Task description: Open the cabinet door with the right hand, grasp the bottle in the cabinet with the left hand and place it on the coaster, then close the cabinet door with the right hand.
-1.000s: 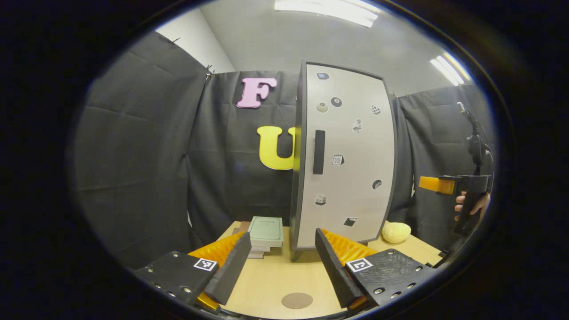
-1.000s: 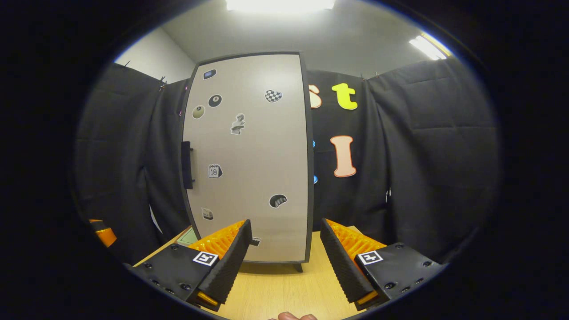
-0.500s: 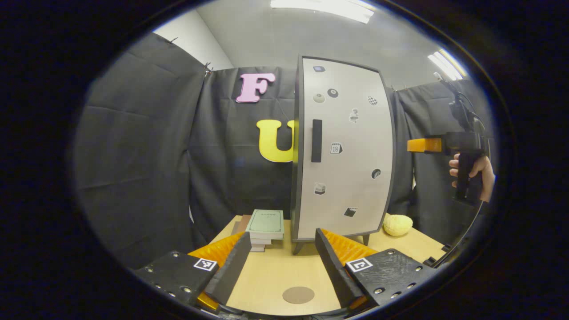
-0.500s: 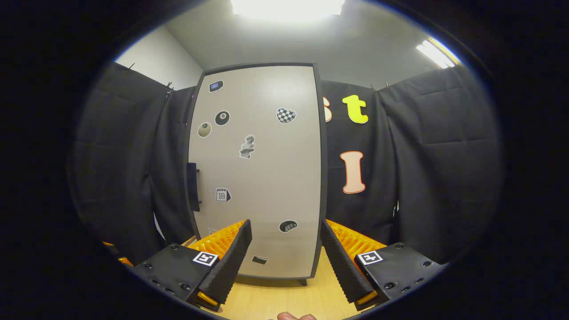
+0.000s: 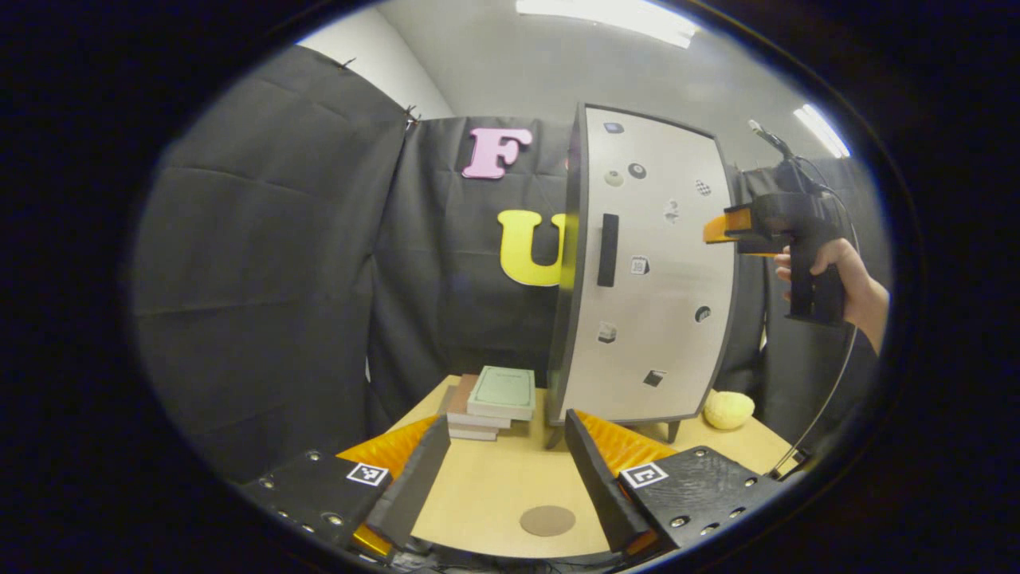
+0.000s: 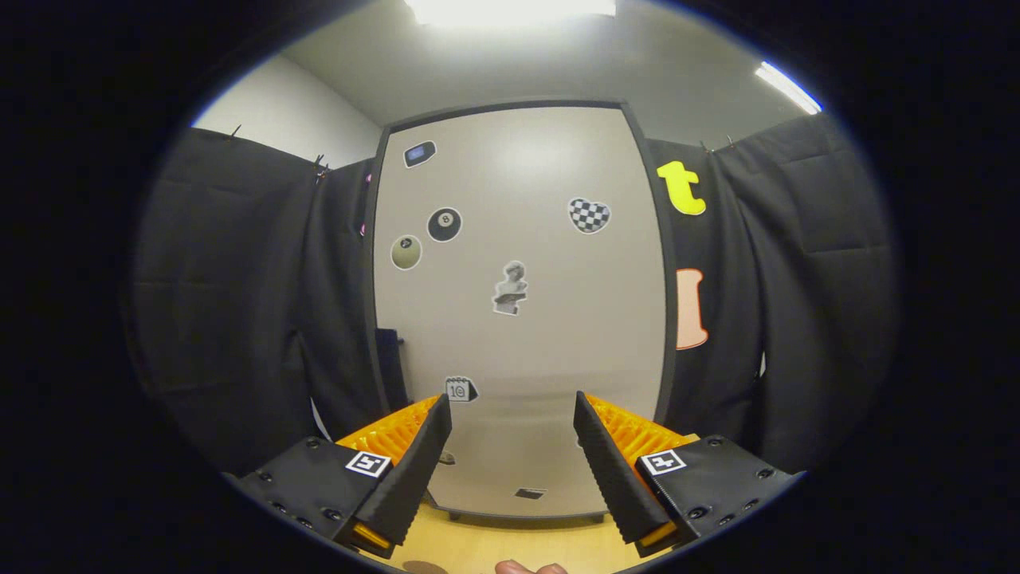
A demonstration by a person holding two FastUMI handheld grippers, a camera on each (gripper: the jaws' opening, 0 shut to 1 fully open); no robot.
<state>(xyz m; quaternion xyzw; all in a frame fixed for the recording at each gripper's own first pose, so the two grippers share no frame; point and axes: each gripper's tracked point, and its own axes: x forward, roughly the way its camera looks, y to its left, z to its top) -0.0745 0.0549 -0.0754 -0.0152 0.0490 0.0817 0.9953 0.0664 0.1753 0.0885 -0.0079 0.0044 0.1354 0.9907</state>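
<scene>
A tall cabinet [image 5: 649,279] with a pale stickered door stands shut at the back of the wooden table [image 5: 486,486]; its dark vertical handle [image 5: 608,249] sits near the door's left edge. The round brown coaster [image 5: 547,520] lies on the table between my left gripper's open fingers. My left gripper [image 5: 504,458] hovers low over the table's front. In the left gripper view my right gripper [image 5: 721,229] is held by a hand [image 5: 837,263] at handle height, in front of the door's right side. In the right gripper view my right gripper [image 6: 511,434] is open, facing the door [image 6: 518,319] close up, the handle [image 6: 390,367] off to its left. The bottle is hidden.
A stack of books [image 5: 494,399] lies on the table left of the cabinet. A pale yellow round object [image 5: 727,409] rests on the table right of the cabinet. A cable [image 5: 829,399] hangs from the right gripper down past the table's right edge.
My right gripper has risen and come closer to the cabinet door, which now looms larger in its view. My left gripper has shifted left and slightly back. The door stays shut.
</scene>
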